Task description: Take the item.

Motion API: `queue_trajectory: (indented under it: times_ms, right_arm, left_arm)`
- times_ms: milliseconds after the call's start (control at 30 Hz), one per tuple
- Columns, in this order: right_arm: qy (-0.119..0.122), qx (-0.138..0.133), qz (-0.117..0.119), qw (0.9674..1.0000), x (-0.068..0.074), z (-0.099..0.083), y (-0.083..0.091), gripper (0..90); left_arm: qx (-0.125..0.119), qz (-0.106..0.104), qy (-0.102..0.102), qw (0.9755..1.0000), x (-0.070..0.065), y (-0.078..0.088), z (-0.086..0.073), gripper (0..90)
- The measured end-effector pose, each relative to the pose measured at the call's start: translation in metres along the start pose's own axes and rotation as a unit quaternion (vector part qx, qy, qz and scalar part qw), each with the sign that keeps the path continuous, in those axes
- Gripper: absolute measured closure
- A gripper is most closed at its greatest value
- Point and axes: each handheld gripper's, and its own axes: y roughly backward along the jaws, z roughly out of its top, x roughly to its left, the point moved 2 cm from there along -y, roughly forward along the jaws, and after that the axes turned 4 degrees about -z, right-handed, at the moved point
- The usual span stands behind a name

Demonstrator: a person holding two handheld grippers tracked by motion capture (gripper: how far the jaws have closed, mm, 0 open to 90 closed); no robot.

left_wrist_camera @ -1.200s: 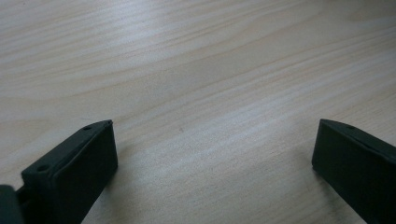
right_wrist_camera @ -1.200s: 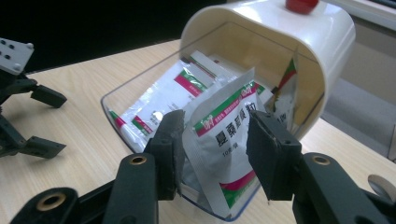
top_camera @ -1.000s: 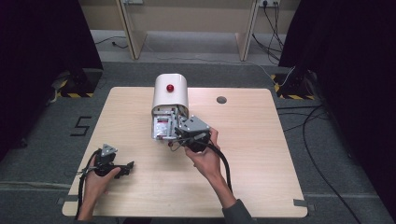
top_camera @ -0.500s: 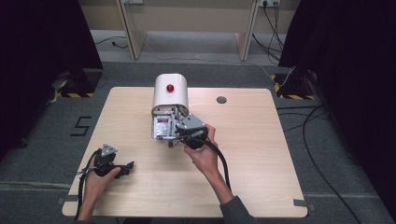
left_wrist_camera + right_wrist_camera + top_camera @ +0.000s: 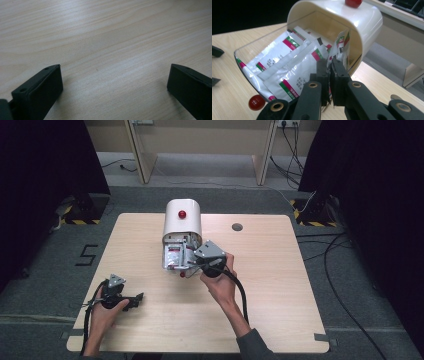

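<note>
My right gripper (image 5: pixel 329 75) fingers just closing, clenched on an upright sachet (image 5: pixel 340 47) in the white box (image 5: pixel 362 22), my left gripper (image 5: pixel 113 82) fingers released over bare surface (image 5: pixel 105 37)

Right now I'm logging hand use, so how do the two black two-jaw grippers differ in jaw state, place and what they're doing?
The left gripper has jaws wide apart over bare wooden table with nothing between them; the right gripper has just been closing and is shut on a white sachet with red and green stripes. The left sits near the table's front edge; the right reaches into the cream dome-lidded box. Both are hand-held with trailing cables.
</note>
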Motion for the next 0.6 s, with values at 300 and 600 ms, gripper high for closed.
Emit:
queue_trajectory:
  times_ms: [300,600]
  right_arm:
    - [0.002,-0.033,0.003,0.9994,0.000,0.008,0.020,87.3]
    - [-0.003,-0.045,0.010,0.9989,-0.006,0.010,0.031,87.6]
  left_arm:
    - [0.000,0.000,0.000,1.0000,0.000,0.000,0.000,0.0]
    - [0.000,0.000,0.000,1.0000,0.000,0.000,0.000,0.0]
